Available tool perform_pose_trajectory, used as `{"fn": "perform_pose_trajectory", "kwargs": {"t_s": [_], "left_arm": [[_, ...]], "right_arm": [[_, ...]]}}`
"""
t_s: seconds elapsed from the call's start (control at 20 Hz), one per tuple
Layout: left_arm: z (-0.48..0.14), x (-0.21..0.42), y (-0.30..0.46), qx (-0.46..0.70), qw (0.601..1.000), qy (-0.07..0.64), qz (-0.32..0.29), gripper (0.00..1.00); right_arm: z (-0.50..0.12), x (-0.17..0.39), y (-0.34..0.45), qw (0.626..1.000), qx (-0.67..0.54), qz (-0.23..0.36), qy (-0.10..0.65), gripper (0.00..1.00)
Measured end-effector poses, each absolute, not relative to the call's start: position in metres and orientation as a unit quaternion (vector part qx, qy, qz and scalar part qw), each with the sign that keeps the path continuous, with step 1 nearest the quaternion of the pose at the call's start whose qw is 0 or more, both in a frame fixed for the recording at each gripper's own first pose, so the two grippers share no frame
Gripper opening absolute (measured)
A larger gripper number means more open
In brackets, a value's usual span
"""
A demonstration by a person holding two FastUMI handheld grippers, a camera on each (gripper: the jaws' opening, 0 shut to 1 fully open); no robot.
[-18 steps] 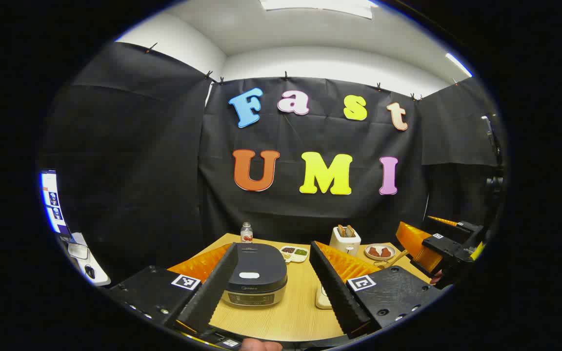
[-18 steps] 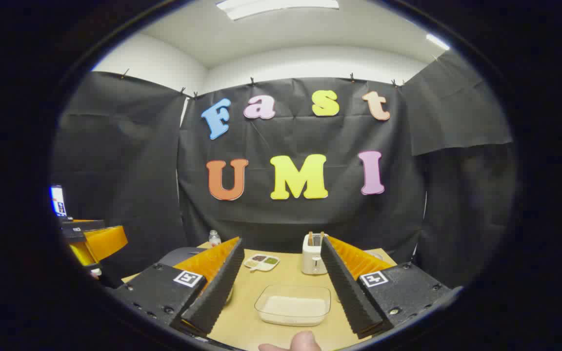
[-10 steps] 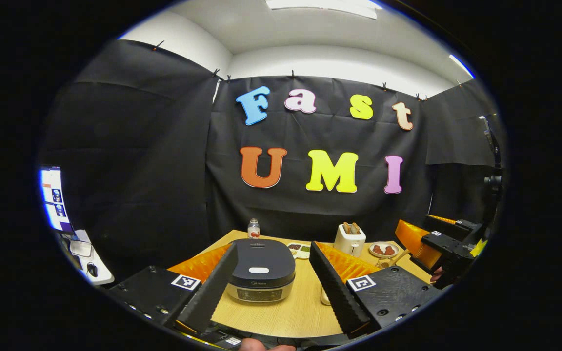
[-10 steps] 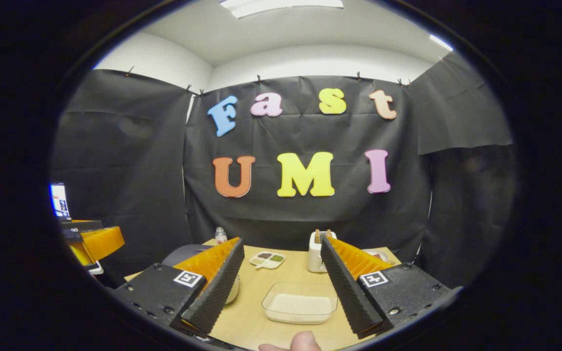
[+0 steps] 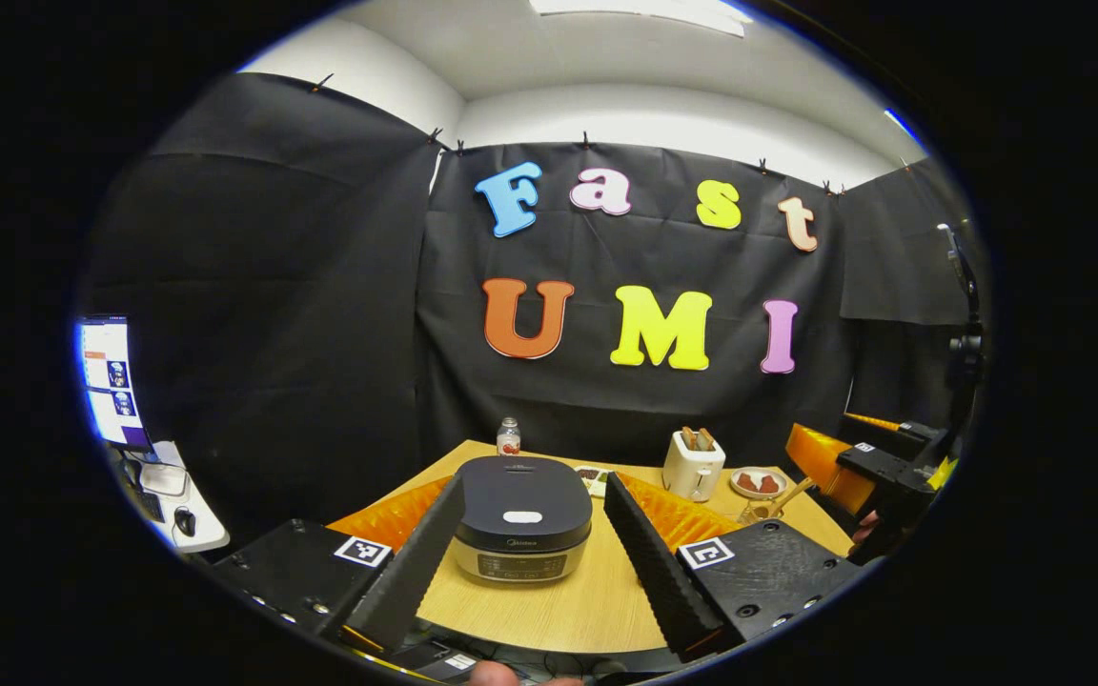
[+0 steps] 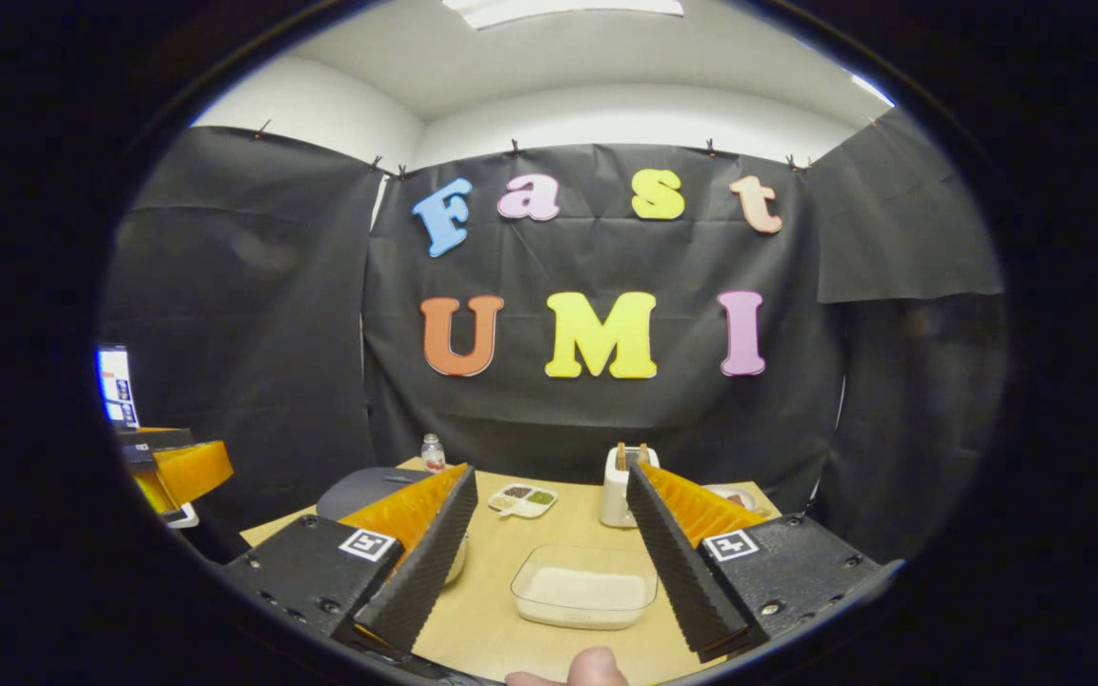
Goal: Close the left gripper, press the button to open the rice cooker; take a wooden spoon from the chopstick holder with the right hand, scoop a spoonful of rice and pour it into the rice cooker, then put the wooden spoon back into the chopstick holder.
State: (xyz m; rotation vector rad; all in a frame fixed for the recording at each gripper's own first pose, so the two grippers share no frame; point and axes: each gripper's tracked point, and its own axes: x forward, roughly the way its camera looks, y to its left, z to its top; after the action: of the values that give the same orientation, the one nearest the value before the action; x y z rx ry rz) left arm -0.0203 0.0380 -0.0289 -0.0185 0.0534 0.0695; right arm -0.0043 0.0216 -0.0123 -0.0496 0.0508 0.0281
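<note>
Holding rice: clear tray; cooker lidded

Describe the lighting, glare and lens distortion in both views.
Left gripper view: a ceiling light panel burns out to white; fisheye bends the table edge; the rice cooker lid looks matte, sharp. Right gripper view: even overhead light, soft sheen on the clear rice container; the booth's side walls bow.
</note>
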Motion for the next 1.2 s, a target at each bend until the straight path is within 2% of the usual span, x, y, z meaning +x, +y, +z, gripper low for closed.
{"fn": "perform_pose_trajectory", "kwargs": {"t_s": [0.8,1.2], "left_arm": [[-0.038,0.008,0.007,-0.012,0.998,0.060,-0.009,0.95],[-0.048,0.048,0.000,-0.002,0.993,0.121,-0.001,0.94]], "right_arm": [[-0.010,-0.002,-0.036,0.999,-0.032,-0.032,0.031,1.00],[-0.014,0.038,-0.071,0.998,-0.022,-0.043,0.032,1.00]]}}
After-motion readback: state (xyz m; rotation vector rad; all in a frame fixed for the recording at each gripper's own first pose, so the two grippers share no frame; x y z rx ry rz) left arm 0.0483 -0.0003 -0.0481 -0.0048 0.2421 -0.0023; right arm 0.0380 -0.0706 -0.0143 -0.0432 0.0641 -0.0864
